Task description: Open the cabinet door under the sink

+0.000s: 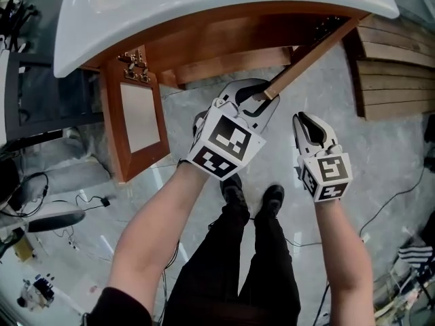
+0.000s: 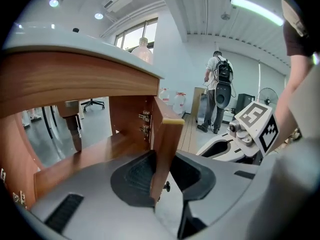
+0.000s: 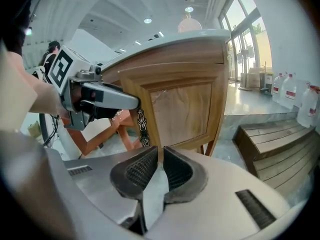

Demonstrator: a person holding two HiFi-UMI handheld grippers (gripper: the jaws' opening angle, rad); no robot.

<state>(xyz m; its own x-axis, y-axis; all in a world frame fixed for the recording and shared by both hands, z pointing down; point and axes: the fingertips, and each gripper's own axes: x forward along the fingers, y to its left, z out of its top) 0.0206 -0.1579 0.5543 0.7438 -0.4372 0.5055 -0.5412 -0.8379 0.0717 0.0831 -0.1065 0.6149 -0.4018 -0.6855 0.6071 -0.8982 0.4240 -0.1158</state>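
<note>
Under the white sink counter [image 1: 204,9] the wooden cabinet has both doors swung out. The right door [image 1: 312,56] shows edge-on in the head view. My left gripper [image 1: 262,100] is shut on its free edge. In the left gripper view that door edge [image 2: 165,149] stands upright between the pads, a small dark knob [image 2: 166,186] low on it. My right gripper [image 1: 309,129] hangs free to the right of the door. A narrow gap parts its jaws [image 3: 160,171], with nothing in it. It faces the door's panelled outer side [image 3: 185,109].
The left door [image 1: 139,117] stands open toward me, hinges at its top. Wooden slatted steps [image 1: 394,66] lie right of the cabinet. Cables [image 1: 41,195] and gear litter the floor at left. My shoes [image 1: 251,195] are just below the grippers. A person with a backpack [image 2: 220,91] stands far off.
</note>
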